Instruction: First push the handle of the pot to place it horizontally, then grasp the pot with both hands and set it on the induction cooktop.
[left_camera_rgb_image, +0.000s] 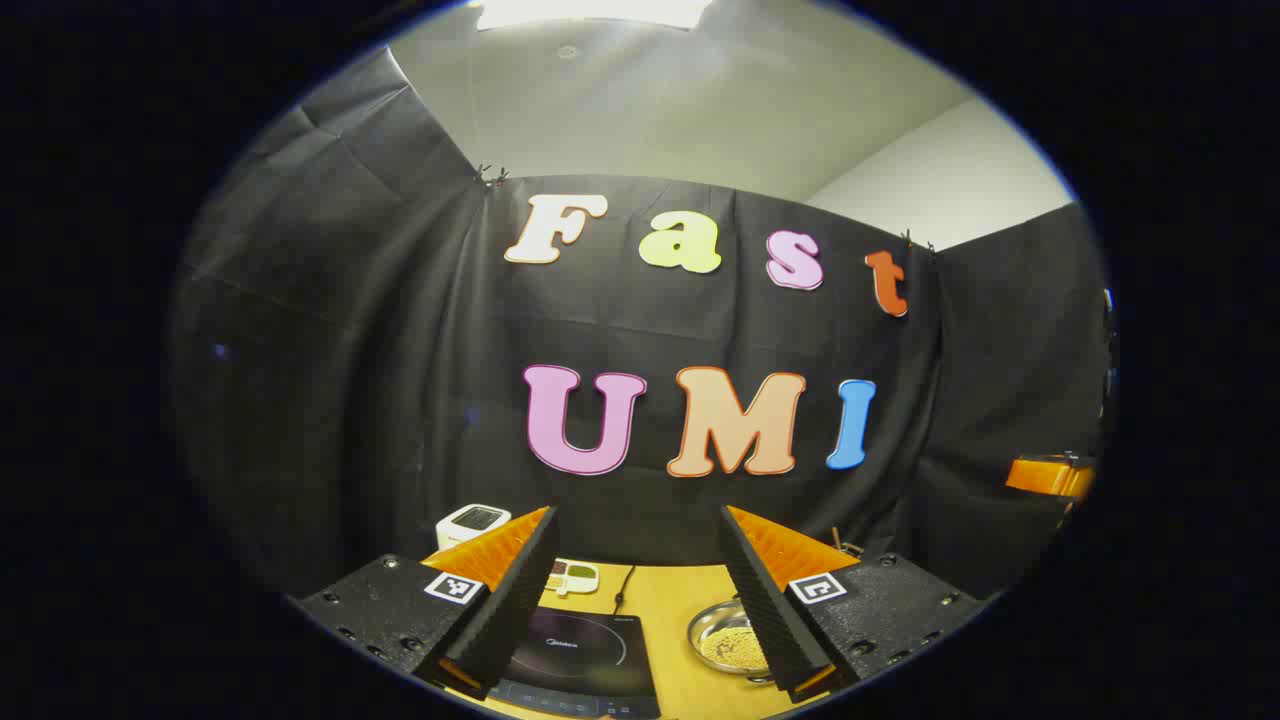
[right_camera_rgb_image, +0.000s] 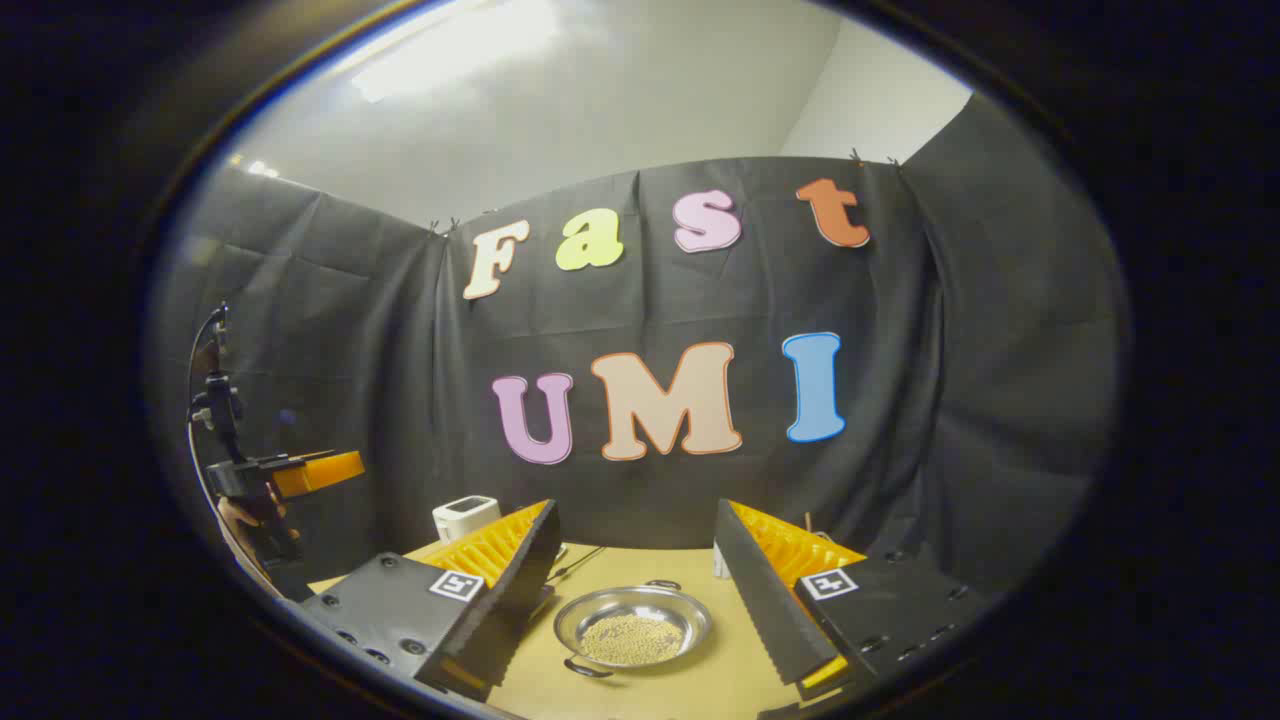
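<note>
Fingers (right_camera_rgb_image: 515, 575) spread (both grippers), pot (right_camera_rgb_image: 632, 625) between

- One pot (right_camera_rgb_image: 632, 625), a shallow metal one with small yellowish grains inside, seen in both views.
- One induction cooktop (left_camera_rgb_image: 580, 655), dark and flat, on the table.
- One wooden table (right_camera_rgb_image: 700, 680).
- One small white box-shaped device (left_camera_rgb_image: 473, 523) at the table's far edge.
- One small white tray-like item (left_camera_rgb_image: 572, 576) behind the cooktop; what it is cannot be told.
- Two grippers: the left gripper (left_camera_rgb_image: 640, 560) and the right gripper (right_camera_rgb_image: 635, 545), each with two fingers.
</note>
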